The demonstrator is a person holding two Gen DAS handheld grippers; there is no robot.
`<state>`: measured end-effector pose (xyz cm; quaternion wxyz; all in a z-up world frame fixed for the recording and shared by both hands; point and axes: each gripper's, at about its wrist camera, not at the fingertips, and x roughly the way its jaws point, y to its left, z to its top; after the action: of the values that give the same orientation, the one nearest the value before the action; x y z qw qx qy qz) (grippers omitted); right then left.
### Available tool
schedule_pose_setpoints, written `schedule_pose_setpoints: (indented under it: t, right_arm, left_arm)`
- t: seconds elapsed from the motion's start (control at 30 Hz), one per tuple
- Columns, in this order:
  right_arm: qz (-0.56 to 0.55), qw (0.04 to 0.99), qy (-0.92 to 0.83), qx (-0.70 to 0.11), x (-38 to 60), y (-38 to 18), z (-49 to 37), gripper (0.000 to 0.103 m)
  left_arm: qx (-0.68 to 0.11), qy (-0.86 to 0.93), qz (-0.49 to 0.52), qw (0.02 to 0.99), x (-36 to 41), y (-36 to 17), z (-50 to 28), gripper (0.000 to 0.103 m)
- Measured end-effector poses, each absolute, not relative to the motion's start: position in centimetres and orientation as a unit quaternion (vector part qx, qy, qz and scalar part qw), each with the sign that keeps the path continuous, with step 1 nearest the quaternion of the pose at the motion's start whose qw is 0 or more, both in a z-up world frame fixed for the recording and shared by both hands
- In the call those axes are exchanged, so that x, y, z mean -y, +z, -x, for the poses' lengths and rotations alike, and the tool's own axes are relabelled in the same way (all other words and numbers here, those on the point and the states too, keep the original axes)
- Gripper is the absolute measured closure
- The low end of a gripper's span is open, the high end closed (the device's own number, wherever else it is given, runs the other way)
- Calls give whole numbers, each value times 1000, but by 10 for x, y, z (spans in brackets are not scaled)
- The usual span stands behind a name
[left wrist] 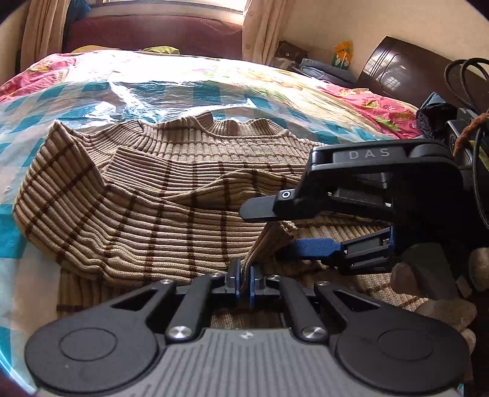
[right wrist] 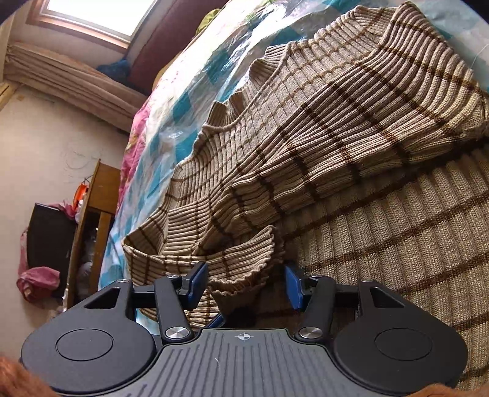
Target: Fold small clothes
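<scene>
A clear plastic sheet (left wrist: 159, 91) covers the teal-checked bedspread (left wrist: 9, 232) on the bed. Beyond its far edge hang beige curtains (left wrist: 262, 27). A dark headboard (left wrist: 400, 70) stands at its right corner, a wooden shelf (right wrist: 97, 213) alongside.

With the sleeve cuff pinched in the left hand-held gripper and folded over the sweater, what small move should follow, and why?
Probably release and retreat: the left hand-held gripper is shut on the cuff, which already lies across the striped sweater. The right hand-held gripper stands open around the cuff, pads not pressing, so only the left still needs to let go.
</scene>
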<state>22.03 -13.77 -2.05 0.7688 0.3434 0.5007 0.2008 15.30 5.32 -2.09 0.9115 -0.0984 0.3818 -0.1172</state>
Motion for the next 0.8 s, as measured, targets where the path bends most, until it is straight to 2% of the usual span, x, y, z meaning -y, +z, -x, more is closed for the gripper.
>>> schedule_pose_setpoints:
  t: [0.03,0.13,0.3,0.43,0.57,0.67,0.8]
  right_arm:
    - [-332,771,200,-506,134,-19,-222,77]
    - [-312,773,206,-513,129,-15,-224,95]
    - [-270,810,241,-462,132,27,-227,97]
    - [-249,841,250,-410,149,67,-235,98]
    - [-252,857,240,-381,173,93,-244,98]
    - [-258,865,223,-367,191,101,-251,98]
    - [-265,862,177,-395,212,80,-265,98]
  left_arm:
    - [-382,-118,101,911,-55,-21,-152,93]
    - [-384,-121,103,909,-61,-16,-148,91]
    - [-368,-114,98,918,-78,8,-139,82]
    - [-339,-101,104,930,-91,29,-143,69]
    - [-315,-89,104,939,-97,41,-156,60]
    - [-311,-78,96,942,-98,41,-170,59]
    - [-326,-64,86,939,-99,29,-194,59]
